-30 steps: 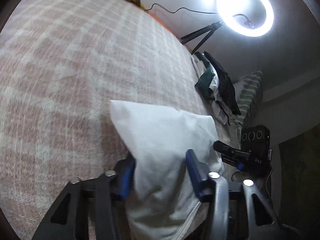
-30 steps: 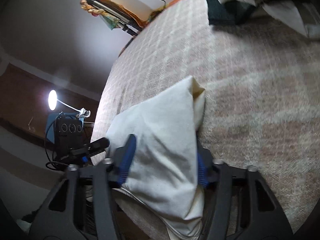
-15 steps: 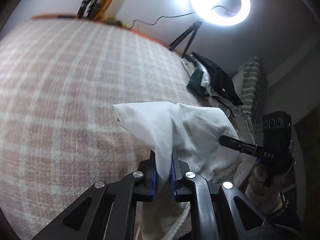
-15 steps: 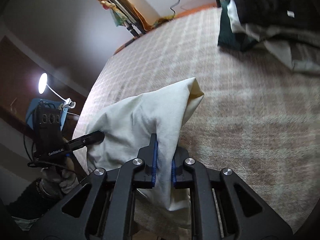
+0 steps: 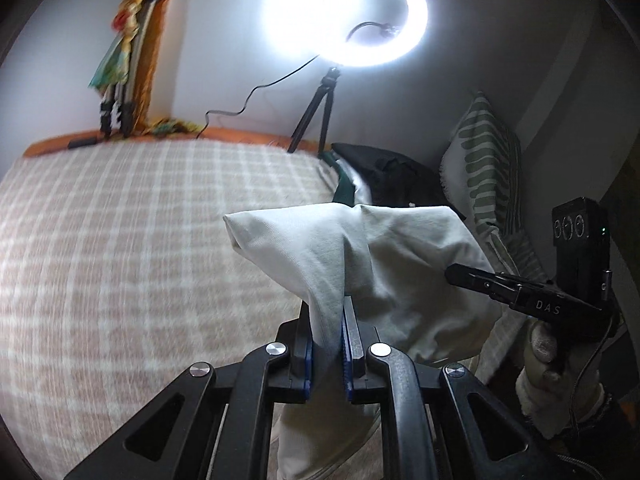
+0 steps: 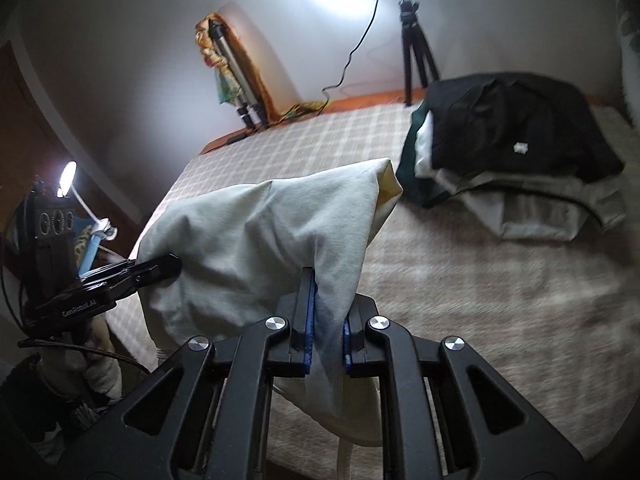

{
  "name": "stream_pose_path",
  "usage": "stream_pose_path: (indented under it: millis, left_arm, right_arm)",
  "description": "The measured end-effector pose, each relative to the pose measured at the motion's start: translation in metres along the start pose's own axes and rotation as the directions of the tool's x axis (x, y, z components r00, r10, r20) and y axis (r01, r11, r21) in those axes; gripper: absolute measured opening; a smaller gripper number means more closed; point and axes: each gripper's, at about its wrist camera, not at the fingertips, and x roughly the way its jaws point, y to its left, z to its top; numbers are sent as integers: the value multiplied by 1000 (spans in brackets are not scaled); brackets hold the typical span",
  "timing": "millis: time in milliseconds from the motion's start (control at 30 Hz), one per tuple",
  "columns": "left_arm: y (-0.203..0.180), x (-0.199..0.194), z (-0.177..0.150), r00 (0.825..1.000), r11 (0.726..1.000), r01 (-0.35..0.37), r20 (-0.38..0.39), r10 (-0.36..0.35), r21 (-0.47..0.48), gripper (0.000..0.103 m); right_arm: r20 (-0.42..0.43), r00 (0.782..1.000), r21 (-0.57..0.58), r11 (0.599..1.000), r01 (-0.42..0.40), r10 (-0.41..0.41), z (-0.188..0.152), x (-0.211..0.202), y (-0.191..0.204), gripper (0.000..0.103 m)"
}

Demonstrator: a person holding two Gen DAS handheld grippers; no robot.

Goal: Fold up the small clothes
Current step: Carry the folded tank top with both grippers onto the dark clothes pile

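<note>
left tongs (image 5: 326,344) pinch white garment (image 5: 384,264) | right tongs (image 6: 326,332) pinch it

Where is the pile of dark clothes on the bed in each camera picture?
Left wrist view: the pile of dark clothes sits right of centre, behind the held white garment, beside the striped pillow.
Right wrist view: the pile is upper right, lying on the checked blanket.
Shared landmark: the black tripod under the ring light.
</note>
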Motion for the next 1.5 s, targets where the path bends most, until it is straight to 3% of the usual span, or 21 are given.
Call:
stream_pose_path:
  millis: [300, 867, 1167, 1400, 1500]
  left_arm:
    - [-55, 32, 49, 999, 991, -13, 47, 6, 135, 8]
    - [-124, 117, 121, 997, 960, 10, 71, -31, 280, 8]
    - [-135, 188, 168, 999, 966, -1, 43, -10, 260, 8]
    - [-133, 236, 176, 998, 961, -61, 24, 56, 269, 8]
    - [-130, 253, 174, 994, 956, -107, 9, 108, 274, 14]
  right_arm:
    - [110, 978, -71, 980, 186, -178, 38, -42, -17, 12]
    - [187, 941, -1, 958, 286, -281, 93, -72, -112, 11]
    - [161, 937, 47, 951, 306, -310, 136, -43, -177, 11]
    - [104, 935, 53, 941, 335, -339, 150, -5, -215, 11]
    - [74, 920, 45, 923, 382, -384, 149, 15, -227, 12]
